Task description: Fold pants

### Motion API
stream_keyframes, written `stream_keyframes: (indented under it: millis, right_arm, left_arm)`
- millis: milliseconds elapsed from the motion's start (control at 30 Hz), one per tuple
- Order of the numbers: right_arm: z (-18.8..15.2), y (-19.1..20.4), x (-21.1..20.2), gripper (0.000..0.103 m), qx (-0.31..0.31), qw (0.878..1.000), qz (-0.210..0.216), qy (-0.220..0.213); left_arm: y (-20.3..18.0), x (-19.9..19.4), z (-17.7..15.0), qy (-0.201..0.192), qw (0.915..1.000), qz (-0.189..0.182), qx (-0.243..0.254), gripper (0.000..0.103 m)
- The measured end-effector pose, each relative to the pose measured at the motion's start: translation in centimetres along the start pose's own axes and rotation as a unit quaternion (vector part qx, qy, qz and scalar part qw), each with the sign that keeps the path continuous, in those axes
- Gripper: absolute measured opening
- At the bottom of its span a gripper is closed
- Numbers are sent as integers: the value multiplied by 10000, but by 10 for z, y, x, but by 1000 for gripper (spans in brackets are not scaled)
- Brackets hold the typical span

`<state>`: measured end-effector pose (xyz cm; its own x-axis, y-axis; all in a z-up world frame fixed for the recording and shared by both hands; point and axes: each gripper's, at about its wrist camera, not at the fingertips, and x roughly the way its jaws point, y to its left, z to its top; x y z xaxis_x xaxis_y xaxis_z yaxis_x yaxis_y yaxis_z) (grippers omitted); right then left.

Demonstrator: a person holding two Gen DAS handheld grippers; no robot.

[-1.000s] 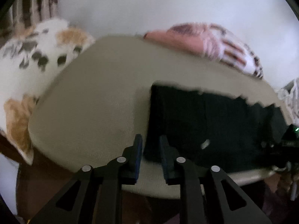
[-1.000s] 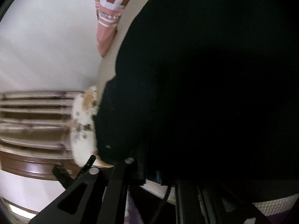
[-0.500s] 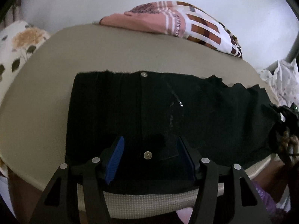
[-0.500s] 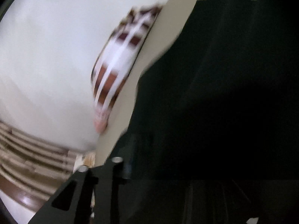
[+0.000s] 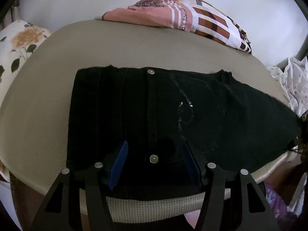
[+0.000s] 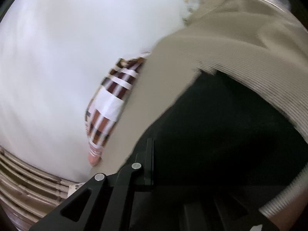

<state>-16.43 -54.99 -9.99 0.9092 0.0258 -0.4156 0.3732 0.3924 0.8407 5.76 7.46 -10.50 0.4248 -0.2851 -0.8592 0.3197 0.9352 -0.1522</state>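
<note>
Black pants (image 5: pixel 211 119) lie flat across a beige mattress (image 5: pixel 48 100), with one metal button (image 5: pixel 151 71) at the far edge and another (image 5: pixel 154 158) at the near edge. My left gripper (image 5: pixel 155 159) hangs open over the near waistband, its blue pads (image 5: pixel 119 163) either side of the near button. In the blurred right wrist view the pants (image 6: pixel 221 134) fill the lower right over the mattress (image 6: pixel 192 57). My right gripper (image 6: pixel 153 148) is shut above them. Only one of its fingers (image 6: pixel 148 163) shows, and I cannot tell whether cloth is caught.
A pink, brown and white patterned pillow (image 5: pixel 182 17) (image 6: pixel 107 111) lies along the mattress's far edge by a white wall. A floral pillow (image 5: pixel 21 42) sits at the left and crumpled white cloth (image 5: pixel 294 80) at the right. The mattress's near edge (image 5: pixel 154 206) drops off below my left gripper.
My left gripper swung from the mattress's left part to over the waistband and opened wide, then held still. My right gripper swept away along the pants, which filled its view before.
</note>
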Motion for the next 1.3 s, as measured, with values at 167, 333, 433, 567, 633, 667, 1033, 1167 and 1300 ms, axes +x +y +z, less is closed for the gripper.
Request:
stream_keyframes:
  millis: [167, 333, 433, 567, 633, 667, 1033, 1167, 1300]
  right_arm:
    - [-28, -65, -6, 0, 589, 9980, -111, 214]
    - [-23, -83, -10, 0, 998, 9936, 491, 188]
    - [-20, -97, -20, 2, 1389, 9872, 788, 24]
    - [-13, -93, -28, 2, 1028, 9937, 439, -101]
    - [-7, -83, -25, 2, 723, 9971, 230, -54]
    - [-4, -79, -25, 2, 637, 9978, 175, -67]
    - [7, -102, -27, 0, 523, 9975, 448, -157]
    - [7, -106, -35, 0, 634, 9961, 588, -183]
    - [6, -103, -33, 0, 565, 9968, 523, -221]
  left_arm:
    - [-9, 4, -5, -10, 9992, 206, 347, 60]
    - [-12, 6, -6, -15, 9987, 263, 446, 62]
    - [-10, 5, -5, -45, 9993, 186, 334, 62]
    - [-8, 6, -5, -63, 9995, 110, 298, 63]
    - [-10, 8, -6, -52, 9991, 126, 391, 65]
    - [-12, 10, -6, -57, 9987, 155, 488, 66]
    - [16, -34, -4, -637, 9967, -316, -400, 68]
    - [69, -76, -11, -1054, 9839, -271, -1417, 78]
    - [132, -74, -26, -475, 9697, -592, -2322, 78]
